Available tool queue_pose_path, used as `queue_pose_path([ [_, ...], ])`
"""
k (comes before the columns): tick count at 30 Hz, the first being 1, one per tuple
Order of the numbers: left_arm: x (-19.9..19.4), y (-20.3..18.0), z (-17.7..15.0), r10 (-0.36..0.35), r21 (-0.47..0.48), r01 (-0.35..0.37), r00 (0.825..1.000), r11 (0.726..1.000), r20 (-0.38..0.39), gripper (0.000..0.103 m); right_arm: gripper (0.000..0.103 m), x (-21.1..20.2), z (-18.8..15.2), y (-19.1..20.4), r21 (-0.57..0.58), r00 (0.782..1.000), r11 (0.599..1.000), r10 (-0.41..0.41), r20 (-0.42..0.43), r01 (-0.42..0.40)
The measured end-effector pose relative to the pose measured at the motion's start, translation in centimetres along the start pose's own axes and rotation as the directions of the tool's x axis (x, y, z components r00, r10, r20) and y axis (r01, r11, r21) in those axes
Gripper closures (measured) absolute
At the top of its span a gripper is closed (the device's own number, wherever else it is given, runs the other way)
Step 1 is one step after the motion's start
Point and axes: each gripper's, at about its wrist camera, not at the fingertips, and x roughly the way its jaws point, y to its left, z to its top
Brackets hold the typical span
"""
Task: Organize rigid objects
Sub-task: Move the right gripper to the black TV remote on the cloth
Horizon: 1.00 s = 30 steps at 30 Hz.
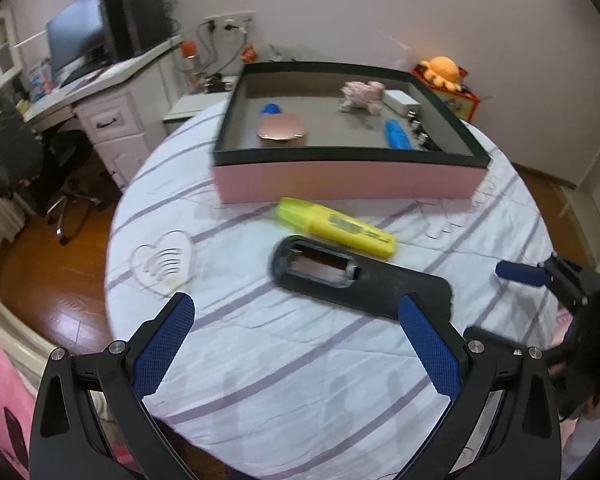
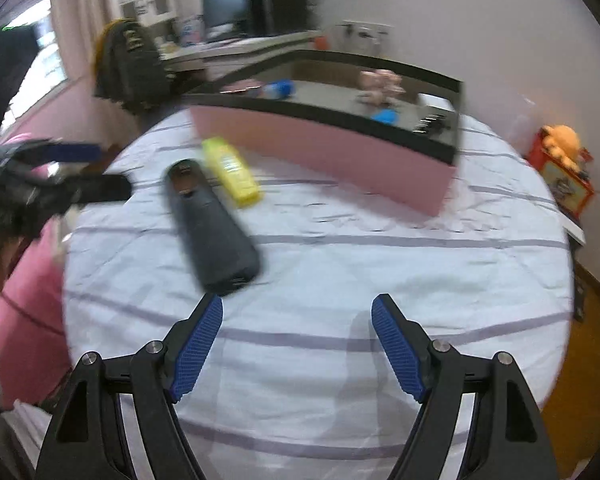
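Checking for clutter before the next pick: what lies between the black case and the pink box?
Only the yellow highlighter, lying beside the black case in front of the pink box; the left wrist view shows it clearly.

L claw open, R claw open

On the table, the box sits at the far side. Just before it lies the highlighter, and the phone case lies alongside, nearer still.
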Motion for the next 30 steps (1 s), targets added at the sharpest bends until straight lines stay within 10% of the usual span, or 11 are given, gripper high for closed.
queue_pose_path([
  [14, 0.8, 1.2, -2.0, 0.018, 0.052, -0.016, 0.999, 0.999, -0.029, 0.0, 0.031, 4.6, 2.6, 6.3, -0.322, 0.995, 0.941, -0.104, 0.007, 0.101],
  [24, 1.2, 2.5, -2.9, -0.016, 0.066, 0.019, 0.999, 0.998, -0.039, 0.0, 0.048, 5.0, 3.6, 3.3, -0.016, 0.985, 0.993, 0.114, -0.126, -0.117],
  [30, -0.1, 3.2, -3.2, -0.046, 0.069, 0.047, 0.999, 0.996, -0.017, 0.0, 0.056, 5.4, 3.2, 0.2, 0.312, 0.902, 0.883, 0.407, -0.141, -0.35],
])
